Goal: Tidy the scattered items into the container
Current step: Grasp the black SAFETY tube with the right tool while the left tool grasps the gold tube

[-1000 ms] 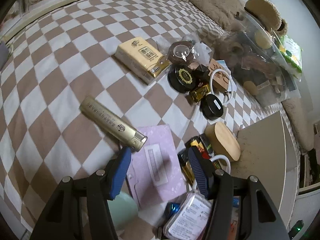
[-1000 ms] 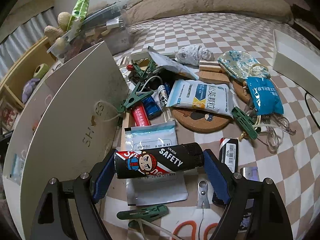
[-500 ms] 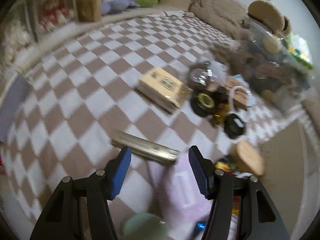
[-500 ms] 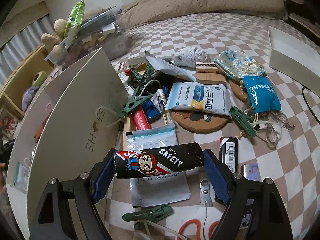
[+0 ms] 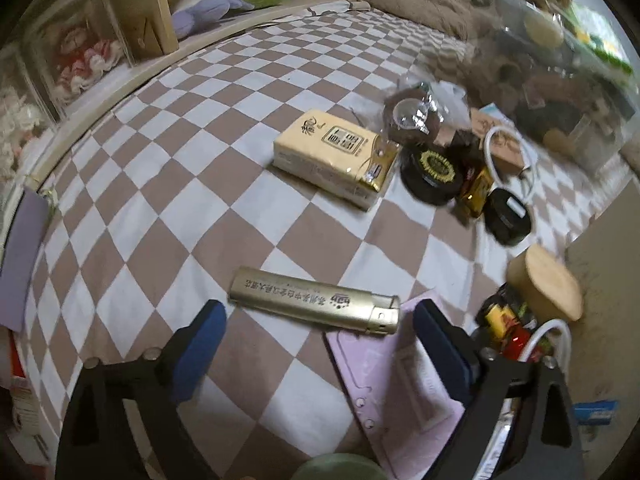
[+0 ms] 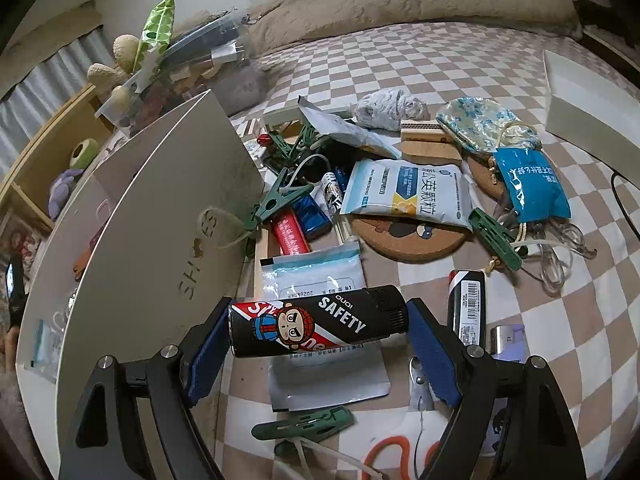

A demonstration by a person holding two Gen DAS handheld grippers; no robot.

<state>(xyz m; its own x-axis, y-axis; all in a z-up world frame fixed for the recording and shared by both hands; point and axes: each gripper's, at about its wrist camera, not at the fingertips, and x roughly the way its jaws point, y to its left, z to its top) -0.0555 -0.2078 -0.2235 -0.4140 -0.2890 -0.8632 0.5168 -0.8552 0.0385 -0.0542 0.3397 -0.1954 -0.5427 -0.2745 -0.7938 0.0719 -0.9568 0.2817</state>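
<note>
Left gripper (image 5: pixel 318 330) tilts downward, jaws opening above a gold lighter (image 5: pixel 316 300). Right gripper (image 6: pixel 318 346), likewise tilted, clamps a black lighter (image 6: pixel 318 326) beside the white box (image 6: pixel 132 240); contents indistinct.

Black lighter (image 6: pixel 318 326) with a cartoon monkey sits crosswise, off the bed; gold lighter (image 5: pixel 314 300) lies flat on the checkered sheet.

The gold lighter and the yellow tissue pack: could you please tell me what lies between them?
Nothing: in the left wrist view, only bare checkered bedspread separates the gold lighter from the yellow tissue pack.
</note>
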